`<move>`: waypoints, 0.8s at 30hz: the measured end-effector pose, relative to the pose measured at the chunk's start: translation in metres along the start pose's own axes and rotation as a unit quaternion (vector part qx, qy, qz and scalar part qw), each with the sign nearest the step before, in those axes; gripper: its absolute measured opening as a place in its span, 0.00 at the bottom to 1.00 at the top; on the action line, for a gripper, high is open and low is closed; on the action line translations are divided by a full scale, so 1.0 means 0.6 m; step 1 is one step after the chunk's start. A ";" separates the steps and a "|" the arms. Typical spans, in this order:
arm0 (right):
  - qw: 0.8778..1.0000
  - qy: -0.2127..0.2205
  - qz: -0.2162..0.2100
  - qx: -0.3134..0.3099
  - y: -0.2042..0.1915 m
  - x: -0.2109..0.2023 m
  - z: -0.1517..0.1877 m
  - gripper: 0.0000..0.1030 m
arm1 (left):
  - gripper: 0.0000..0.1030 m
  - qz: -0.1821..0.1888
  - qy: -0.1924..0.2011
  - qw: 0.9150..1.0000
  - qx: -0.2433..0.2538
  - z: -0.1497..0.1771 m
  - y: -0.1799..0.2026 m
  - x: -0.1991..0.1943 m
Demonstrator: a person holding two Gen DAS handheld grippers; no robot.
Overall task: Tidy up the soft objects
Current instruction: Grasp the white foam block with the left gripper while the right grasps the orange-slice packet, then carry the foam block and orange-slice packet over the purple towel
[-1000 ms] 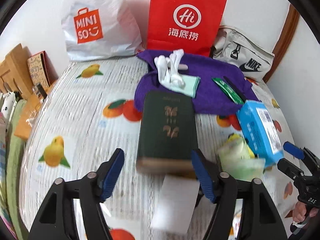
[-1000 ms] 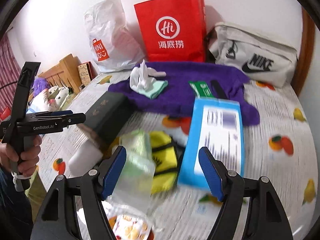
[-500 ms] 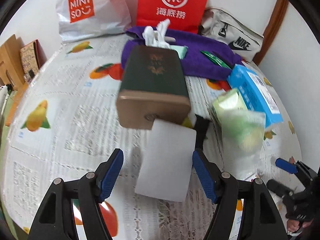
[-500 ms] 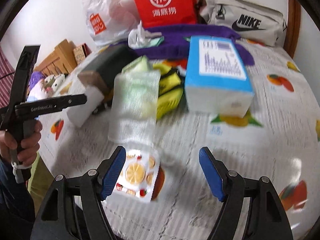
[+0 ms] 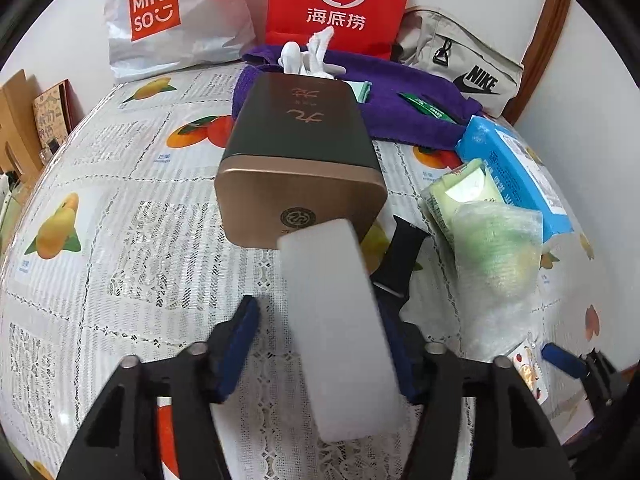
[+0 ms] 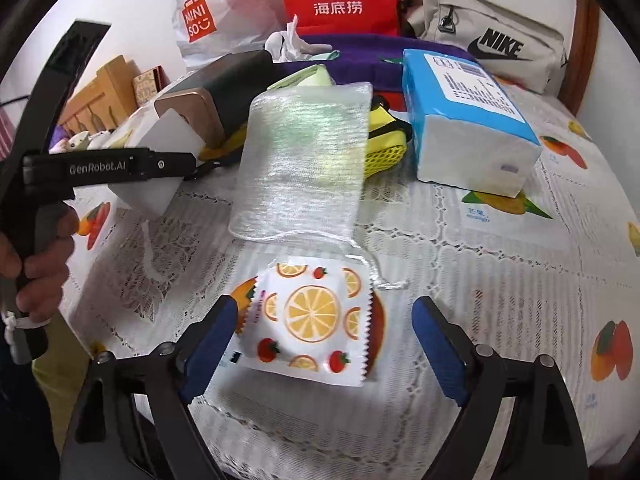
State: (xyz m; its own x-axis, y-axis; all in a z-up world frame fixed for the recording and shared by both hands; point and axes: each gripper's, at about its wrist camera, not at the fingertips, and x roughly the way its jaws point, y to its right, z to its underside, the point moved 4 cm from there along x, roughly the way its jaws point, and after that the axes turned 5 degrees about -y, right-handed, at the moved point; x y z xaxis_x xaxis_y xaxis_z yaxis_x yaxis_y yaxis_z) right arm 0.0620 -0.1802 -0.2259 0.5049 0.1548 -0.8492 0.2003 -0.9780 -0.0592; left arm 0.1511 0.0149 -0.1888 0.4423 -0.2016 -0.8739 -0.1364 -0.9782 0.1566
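A white foam block (image 5: 332,320) lies on the lace tablecloth, its far end against a dark green box with a gold end (image 5: 300,148). My left gripper (image 5: 320,320) straddles the block and its jaws are closing. The left pad (image 5: 240,344) still stands a little apart from the block. In the right wrist view, a fruit-print packet (image 6: 316,320) lies between the fingers of my right gripper (image 6: 326,312), whose jaws are opening; the right pad (image 6: 436,352) is well clear of it. A translucent mesh pouch (image 6: 304,160) lies just beyond the packet.
A blue tissue pack (image 6: 468,120), a yellow mesh item (image 6: 384,140) and a black strap (image 5: 400,264) lie nearby. Farther back are a purple towel (image 5: 408,96) with white cloth (image 5: 308,56), a red bag (image 5: 340,0), a Miniso bag (image 5: 168,12) and a Nike bag (image 5: 460,64).
My left gripper came down over the white block and its jaws narrowed around it. My right gripper dropped past the mesh pouch to the fruit-print packet, and its jaws widened.
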 end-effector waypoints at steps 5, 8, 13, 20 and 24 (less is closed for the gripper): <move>0.999 0.023 0.027 0.003 -0.016 0.000 0.009 0.85 | 0.35 0.019 0.005 1.000 -0.008 0.002 -0.009 -0.009; 0.999 0.031 0.034 0.008 -0.015 -0.001 0.012 0.78 | 0.35 0.021 0.010 1.000 -0.009 0.006 -0.011 -0.014; 0.998 0.037 0.038 0.015 -0.004 -0.007 0.009 0.54 | 0.35 0.025 0.012 1.000 -0.015 0.012 -0.017 -0.017; 0.999 0.039 0.020 0.018 0.003 -0.015 0.017 0.37 | 0.29 0.021 0.019 0.999 -0.020 0.020 -0.021 -0.027; 0.999 0.037 -0.010 0.037 0.015 -0.021 0.022 0.36 | 0.27 0.017 0.022 0.999 -0.022 0.026 -0.021 -0.033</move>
State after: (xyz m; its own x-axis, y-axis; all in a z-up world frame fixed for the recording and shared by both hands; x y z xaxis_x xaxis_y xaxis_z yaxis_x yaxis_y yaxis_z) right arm 0.0464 -0.1927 -0.2228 0.5625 0.1811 -0.8067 0.1492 -0.9819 -0.1164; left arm 0.1304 0.0323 -0.1807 0.4775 -0.2350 -0.8466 -0.1136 -0.9720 0.2057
